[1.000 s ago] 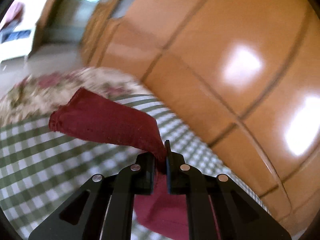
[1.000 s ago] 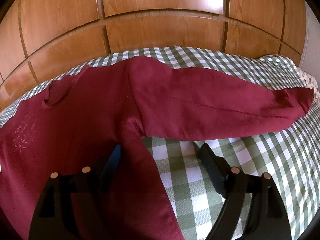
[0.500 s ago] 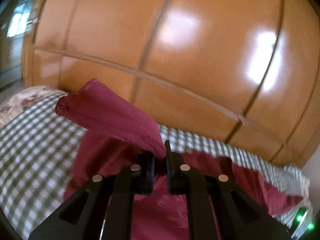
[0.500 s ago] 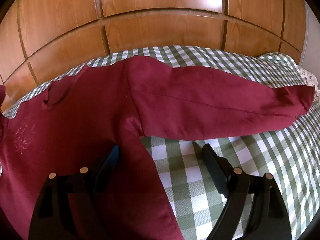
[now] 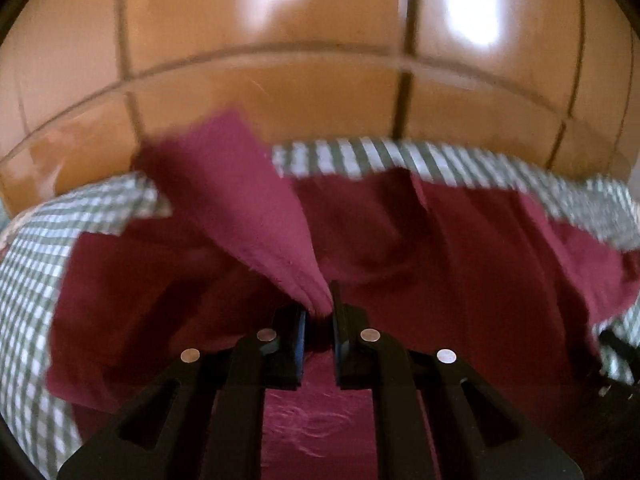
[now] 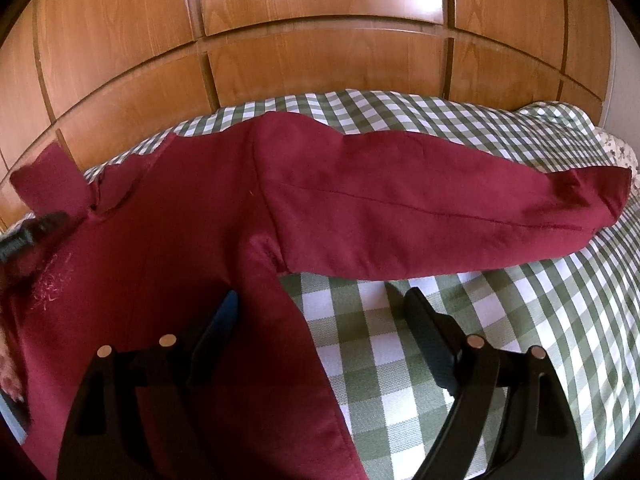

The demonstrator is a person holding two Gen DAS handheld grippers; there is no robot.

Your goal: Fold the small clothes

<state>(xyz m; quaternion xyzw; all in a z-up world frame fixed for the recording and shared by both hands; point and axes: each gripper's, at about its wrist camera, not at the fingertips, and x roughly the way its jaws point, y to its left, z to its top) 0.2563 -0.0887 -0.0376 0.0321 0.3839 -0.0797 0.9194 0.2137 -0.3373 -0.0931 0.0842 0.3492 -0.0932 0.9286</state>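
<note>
A small dark red long-sleeved top point(image 6: 192, 248) lies spread on a green checked cover. Its right sleeve point(image 6: 440, 216) stretches out flat to the right. My left gripper point(image 5: 318, 316) is shut on the cuff of the left sleeve point(image 5: 240, 200) and holds it lifted over the body of the top point(image 5: 460, 280). That lifted sleeve shows at the left edge of the right wrist view point(image 6: 48, 184), with a left gripper fingertip point(image 6: 36, 232) below it. My right gripper point(image 6: 320, 312) is open, hovering over the side seam below the right armpit.
The green and white checked cover point(image 6: 500, 340) fills the surface. A glossy wooden panelled wall point(image 6: 320, 52) stands close behind the far edge of the bed. A floral fabric point(image 6: 616, 152) shows at the far right.
My left gripper has swung the held sleeve from the left side in over the body of the top. The right gripper has stayed in place, open.
</note>
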